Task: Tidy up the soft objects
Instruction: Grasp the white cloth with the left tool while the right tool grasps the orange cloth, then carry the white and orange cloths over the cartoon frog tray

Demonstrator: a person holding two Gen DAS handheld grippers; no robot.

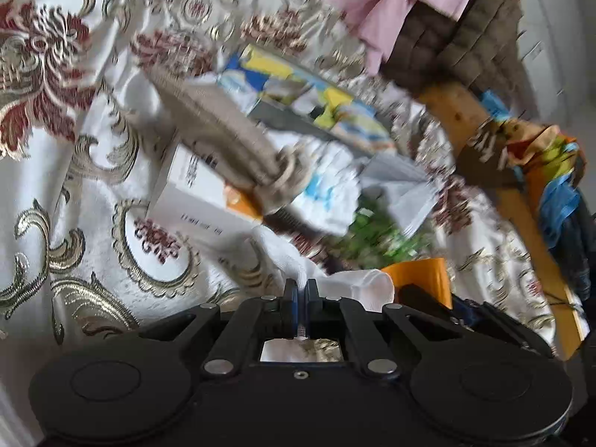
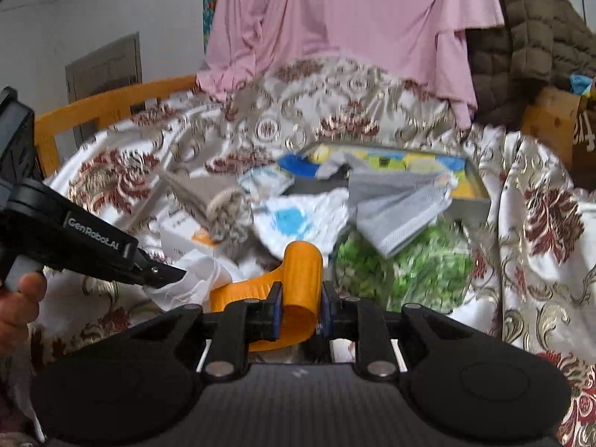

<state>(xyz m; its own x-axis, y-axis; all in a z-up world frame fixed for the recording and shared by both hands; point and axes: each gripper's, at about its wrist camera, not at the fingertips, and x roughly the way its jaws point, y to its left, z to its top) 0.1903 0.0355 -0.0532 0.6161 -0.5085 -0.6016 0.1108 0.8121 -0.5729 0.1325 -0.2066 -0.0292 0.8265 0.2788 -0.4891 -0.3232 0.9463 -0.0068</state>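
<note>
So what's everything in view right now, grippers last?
bedspread: one, white with red and gold flowers, covers the bed
pink cloth: one, hangs at the back
quilted jacket: one, brown, beside the pink cloth
tray: one, grey, yellow and blue print inside, mid bed
grey cloth: one, over the tray's front edge
green bag: one, below the grey cloth
beige knit: one, on a white box
white cloth: one, in the left gripper, shut
orange strip: one, in the right gripper, shut
hand: one, at the left gripper's handle
</note>
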